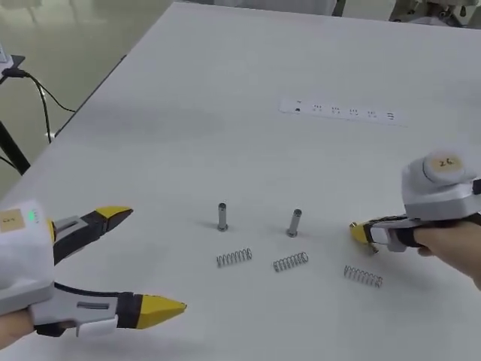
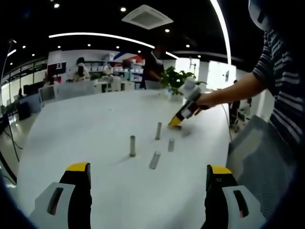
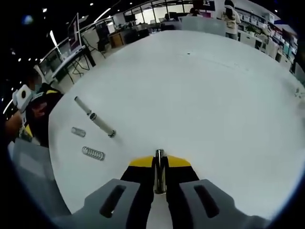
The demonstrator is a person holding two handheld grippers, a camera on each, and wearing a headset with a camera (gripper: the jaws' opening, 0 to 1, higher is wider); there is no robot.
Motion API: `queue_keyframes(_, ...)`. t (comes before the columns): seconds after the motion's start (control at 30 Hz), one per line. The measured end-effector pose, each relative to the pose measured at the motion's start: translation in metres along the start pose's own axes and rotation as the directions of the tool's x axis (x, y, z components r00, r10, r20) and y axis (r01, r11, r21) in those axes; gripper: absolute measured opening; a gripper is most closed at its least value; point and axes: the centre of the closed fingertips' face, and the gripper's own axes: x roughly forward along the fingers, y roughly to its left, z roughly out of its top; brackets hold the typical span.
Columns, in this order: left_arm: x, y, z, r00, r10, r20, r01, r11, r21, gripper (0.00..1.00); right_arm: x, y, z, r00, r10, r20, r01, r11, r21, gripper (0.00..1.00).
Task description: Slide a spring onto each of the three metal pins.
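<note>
right gripper (image 3: 160,162) clamped on third pin (image 3: 159,179), mid-right in head view. left gripper (image 1: 154,259) wide open, empty, lower left. Other pins (image 1: 222,216) upright at centre, springs (image 1: 291,262) lying just below. Risk: pin topples on release (narrow base). Sticker (image 1: 446,162) reads "26", probably.

Your head view looks forward and down across the table (image 1: 225,113), with the standing pins (image 1: 222,216) near centre at 6 o'clock. The left gripper view sits low near the table edge, facing across those pins toward the right gripper (image 2: 175,123). The right gripper view hovers close over the tabletop behind its clamped pin (image 3: 159,167); the shared standing pins show at 9 o'clock.
</note>
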Motion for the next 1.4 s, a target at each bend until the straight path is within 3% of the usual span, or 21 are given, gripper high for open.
queue_keyframes(0.33,0.001,-0.002,0.001,1.0000,-0.005,-0.002,0.005,1.000,0.006,0.98,-0.013,0.002,0.007,0.9961,0.006,0.088,-0.005,1.000,-0.006,0.05)
queue_keyframes(0.67,0.000,-0.002,0.003,1.0000,-0.001,0.001,0.001,1.000,0.010,0.98,-0.019,0.000,0.010,0.9904,0.003,0.138,-0.003,1.000,0.001,0.05)
queue_keyframes(0.97,0.003,-0.005,0.003,0.9999,-0.012,-0.002,0.012,1.000,0.012,0.98,-0.022,0.005,0.016,0.9846,0.009,0.175,-0.005,1.000,-0.026,0.05)
queue_keyframes(1.4,0.004,-0.006,0.002,0.9999,-0.015,-0.005,0.015,1.000,0.013,0.98,-0.027,0.008,0.012,0.9785,0.008,0.206,0.002,0.999,-0.045,0.05)
